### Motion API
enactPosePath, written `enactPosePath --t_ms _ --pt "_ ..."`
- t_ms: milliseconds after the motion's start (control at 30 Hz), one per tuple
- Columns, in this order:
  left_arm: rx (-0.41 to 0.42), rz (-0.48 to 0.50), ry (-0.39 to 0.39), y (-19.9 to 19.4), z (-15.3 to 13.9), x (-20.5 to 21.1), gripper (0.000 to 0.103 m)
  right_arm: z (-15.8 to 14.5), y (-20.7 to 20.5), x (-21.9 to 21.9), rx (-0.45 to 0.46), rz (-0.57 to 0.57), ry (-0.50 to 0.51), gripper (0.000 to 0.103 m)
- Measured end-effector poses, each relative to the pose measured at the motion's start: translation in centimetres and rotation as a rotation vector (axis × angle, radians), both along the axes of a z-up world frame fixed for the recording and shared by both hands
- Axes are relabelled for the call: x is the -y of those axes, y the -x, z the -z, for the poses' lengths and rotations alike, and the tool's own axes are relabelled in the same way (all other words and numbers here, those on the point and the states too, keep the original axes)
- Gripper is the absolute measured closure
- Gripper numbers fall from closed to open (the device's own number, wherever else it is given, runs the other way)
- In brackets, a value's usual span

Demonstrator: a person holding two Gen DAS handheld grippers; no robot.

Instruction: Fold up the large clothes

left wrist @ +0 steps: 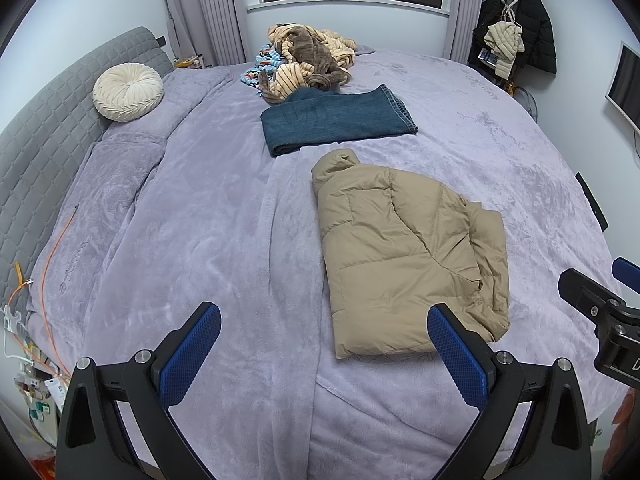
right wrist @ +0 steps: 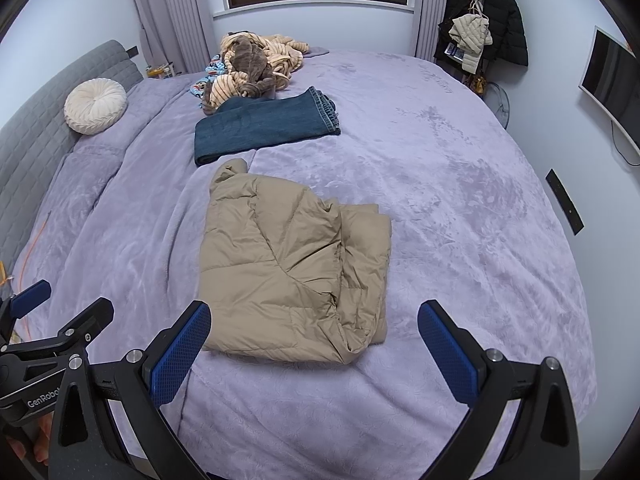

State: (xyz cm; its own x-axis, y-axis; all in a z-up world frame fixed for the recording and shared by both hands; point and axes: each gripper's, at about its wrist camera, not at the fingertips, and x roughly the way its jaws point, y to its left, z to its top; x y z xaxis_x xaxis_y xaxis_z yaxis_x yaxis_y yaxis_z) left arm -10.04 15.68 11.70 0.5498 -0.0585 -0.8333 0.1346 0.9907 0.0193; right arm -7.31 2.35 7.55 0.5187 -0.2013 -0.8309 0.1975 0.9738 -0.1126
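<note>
Above the near edge of the bed (left wrist: 224, 208), both grippers hover side by side, pointing forward and slightly down over the lilac blanket, neither touching anything. The left gripper (left wrist: 324, 354) has its blue-padded fingers (left wrist: 188, 360) spread wide with nothing between them; the near left corner of the tan puffer jacket (left wrist: 400, 256) lies on the blanket beyond and between them, just ahead of the right pad. The right gripper (right wrist: 314, 352) is likewise spread wide and empty, its fingers (right wrist: 450, 354) framing the jacket's near edge from above, clear of the fabric. Each camera catches the other gripper at its frame edge: the right one at the far right of the left wrist view, the left one (right wrist: 52, 320) at the lower left of the right wrist view. The jacket lies folded into a compact bundle in the middle of the bed, hood end pointing away toward the window, its right side doubled over in loose layers. Just beyond the hood lies a pair of folded blue jeans (left wrist: 336, 120), and behind that a heap of striped and brown clothes (left wrist: 308, 60) near the far edge. A round cream cushion (left wrist: 128, 92) rests against the grey headboard (left wrist: 44, 140) on the left, and dark coats (left wrist: 520, 20) hang in the far right corner
</note>
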Motion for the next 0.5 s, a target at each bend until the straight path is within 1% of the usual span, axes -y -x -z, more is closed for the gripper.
enactPosePath --t_ms 300,500 --pt "0.010 -0.005 -0.014 -0.14 -0.13 0.04 0.000 0.04 0.00 -0.10 -0.001 0.001 0.002 0.000" --pt "0.013 -0.001 -0.004 -0.41 -0.36 0.23 0.000 0.05 0.02 -0.15 -0.002 0.002 0.003 0.000"
